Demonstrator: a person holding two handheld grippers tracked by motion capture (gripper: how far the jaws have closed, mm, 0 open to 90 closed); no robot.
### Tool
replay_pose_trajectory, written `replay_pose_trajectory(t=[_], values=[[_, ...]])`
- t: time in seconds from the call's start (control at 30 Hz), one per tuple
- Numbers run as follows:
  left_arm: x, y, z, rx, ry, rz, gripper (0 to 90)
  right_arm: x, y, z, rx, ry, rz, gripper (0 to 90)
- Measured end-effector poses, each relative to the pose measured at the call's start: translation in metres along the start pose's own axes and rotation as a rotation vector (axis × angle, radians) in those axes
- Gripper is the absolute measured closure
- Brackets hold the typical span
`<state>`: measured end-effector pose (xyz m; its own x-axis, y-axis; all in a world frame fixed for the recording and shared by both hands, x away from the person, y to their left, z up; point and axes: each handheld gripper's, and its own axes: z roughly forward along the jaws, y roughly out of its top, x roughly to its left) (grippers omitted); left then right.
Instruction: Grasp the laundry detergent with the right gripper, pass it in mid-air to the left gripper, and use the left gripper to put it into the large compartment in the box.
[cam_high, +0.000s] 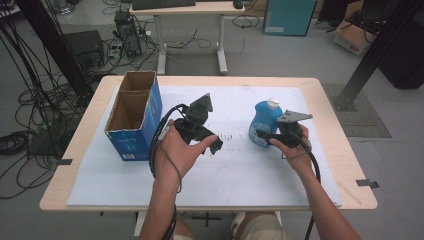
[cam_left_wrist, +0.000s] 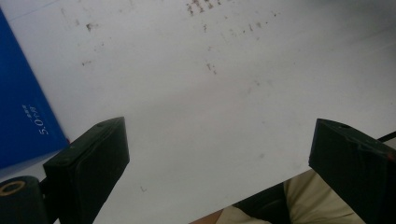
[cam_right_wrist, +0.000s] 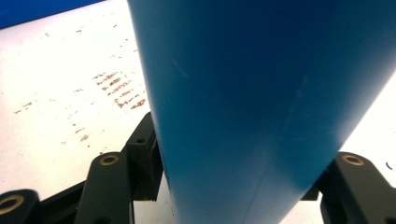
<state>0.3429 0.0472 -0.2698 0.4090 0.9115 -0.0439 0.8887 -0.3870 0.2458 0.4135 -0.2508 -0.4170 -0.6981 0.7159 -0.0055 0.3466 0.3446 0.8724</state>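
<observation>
White table sheet (cam_high: 150, 185): blue bottle (cam_high: 263, 125) upright, cap up, clamped by right tool (cam_high: 265, 136); left tool (cam_high: 212, 145) released

Left tool (cam_high: 216, 145) hangs with jaws wide apart; right tool (cam_high: 260, 134) is clamped tight.

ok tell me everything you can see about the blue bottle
The blue plastic bottle with a white cap stands upright on the white sheet covering the table, right of centre. Its body is rounded, smooth and glossy, with a label on the front too small to read. The right gripper is shut on its lower body, one of the fingers pressed on each side.
</observation>
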Motion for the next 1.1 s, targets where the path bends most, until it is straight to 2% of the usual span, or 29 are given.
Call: replay_pose_trajectory(t=[0.53, 0.67, 0.8, 0.93, 1.03, 1.1], values=[[0.0, 0.0, -0.001, -0.001, 0.004, 0.005, 5.4, 0.0, 0.0, 0.0, -0.002, 0.0, -0.002, 41.3], [-0.001, 0.0, -0.001, 0.002, -0.012, 0.013, 5.4, 0.001, 0.0, 0.0, 0.001, -0.001, -0.004, 41.4], [-0.002, 0.0, -0.002, 0.01, -0.014, 0.031, 5.4, 0.0, 0.001, 0.0, 0.005, -0.001, -0.005, 41.4], [-0.003, 0.001, -0.008, 0.002, -0.014, 0.051, 5.4, 0.0, 0.004, -0.001, 0.031, 0.004, 0.018, 42.0], [-0.003, 0.001, -0.012, 0.008, -0.029, 0.09, 5.5, -0.001, 0.007, -0.001, 0.045, 0.014, 0.014, 42.1], [-0.003, 0.0, -0.013, 0.013, -0.031, 0.103, 5.5, 0.0, 0.009, -0.001, 0.054, 0.024, 0.022, 42.1]])
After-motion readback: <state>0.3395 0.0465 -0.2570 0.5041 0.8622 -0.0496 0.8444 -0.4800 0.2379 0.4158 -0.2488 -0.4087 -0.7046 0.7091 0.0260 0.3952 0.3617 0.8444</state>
